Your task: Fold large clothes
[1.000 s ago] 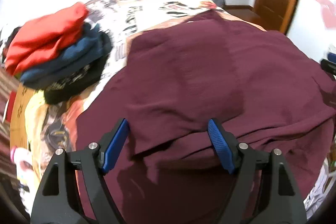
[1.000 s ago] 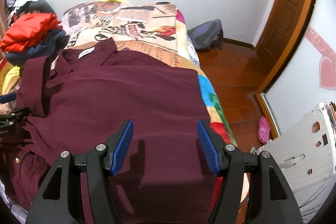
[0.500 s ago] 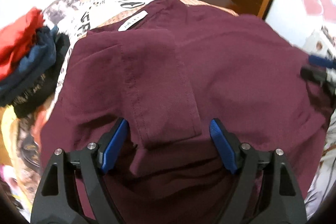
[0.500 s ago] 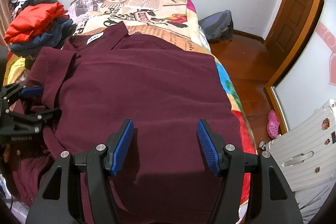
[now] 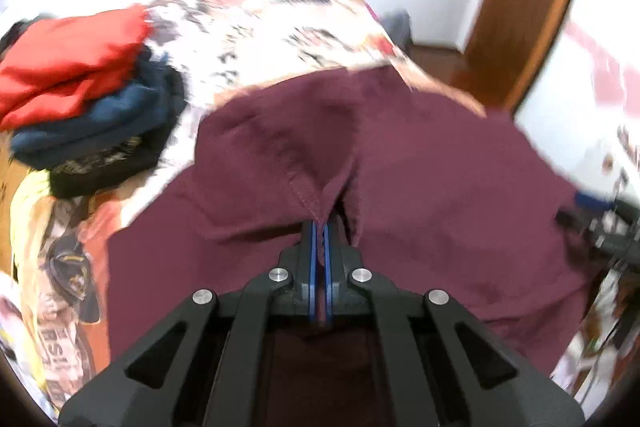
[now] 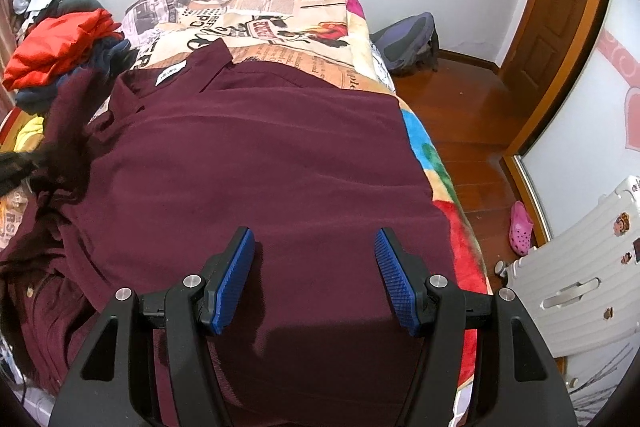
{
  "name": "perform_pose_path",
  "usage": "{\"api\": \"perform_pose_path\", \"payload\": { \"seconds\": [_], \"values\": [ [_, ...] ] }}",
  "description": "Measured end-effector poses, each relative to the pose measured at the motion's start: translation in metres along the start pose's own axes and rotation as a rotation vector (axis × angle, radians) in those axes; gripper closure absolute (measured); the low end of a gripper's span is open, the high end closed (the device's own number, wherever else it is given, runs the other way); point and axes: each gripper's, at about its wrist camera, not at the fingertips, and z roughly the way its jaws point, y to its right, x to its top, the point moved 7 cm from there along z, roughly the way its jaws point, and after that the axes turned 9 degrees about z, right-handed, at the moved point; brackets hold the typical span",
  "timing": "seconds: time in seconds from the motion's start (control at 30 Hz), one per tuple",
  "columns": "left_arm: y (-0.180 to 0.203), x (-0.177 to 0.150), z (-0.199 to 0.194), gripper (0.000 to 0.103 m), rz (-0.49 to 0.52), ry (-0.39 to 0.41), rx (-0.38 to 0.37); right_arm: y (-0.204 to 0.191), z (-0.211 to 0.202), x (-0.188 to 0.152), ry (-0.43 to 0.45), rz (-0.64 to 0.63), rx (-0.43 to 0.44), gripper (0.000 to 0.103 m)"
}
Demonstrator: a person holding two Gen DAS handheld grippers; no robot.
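A large maroon shirt (image 6: 260, 163) lies spread back-up on the bed, collar and white label (image 6: 171, 74) toward the far end. My left gripper (image 5: 319, 231) is shut on the hem of the shirt's sleeve (image 5: 292, 151) and lifts it above the shirt's left side; the view is blurred. In the right wrist view the raised sleeve (image 6: 70, 131) shows as a blur at the left edge. My right gripper (image 6: 314, 253) is open and empty, hovering over the shirt's lower right part.
A stack of folded clothes (image 6: 60, 55), red on top of navy and black, sits at the bed's far left. The patterned bedspread (image 6: 260, 15) shows beyond the collar. Right of the bed lie wooden floor, a dark backpack (image 6: 412, 43), a door and a white suitcase (image 6: 580, 267).
My left gripper has closed on the sleeve hem and lifted it off the shirt. My right gripper stays open, drifting slightly over the shirt.
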Motion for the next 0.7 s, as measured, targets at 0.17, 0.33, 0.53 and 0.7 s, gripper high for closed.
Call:
{"api": "perform_pose_path", "payload": {
  "seconds": [0.17,0.33,0.53,0.7],
  "values": [
    [-0.06,0.011,-0.047,0.102,-0.154,0.107,0.06,0.001,-0.001,0.003,0.01,0.013,-0.002,0.044],
    [-0.122,-0.006,-0.068,0.101,-0.314,0.124,0.088,0.001,-0.001,0.005,0.014,0.028,-0.007,0.044],
    [-0.173,-0.064,-0.058,0.101,-0.419,0.021,0.218,0.002,-0.002,0.005,0.015,0.039,-0.016,0.044],
    [-0.191,-0.106,-0.047,0.099,-0.491,-0.059,0.236,0.003,-0.002,0.004,0.012,0.046,-0.026,0.044]
  ]
}}
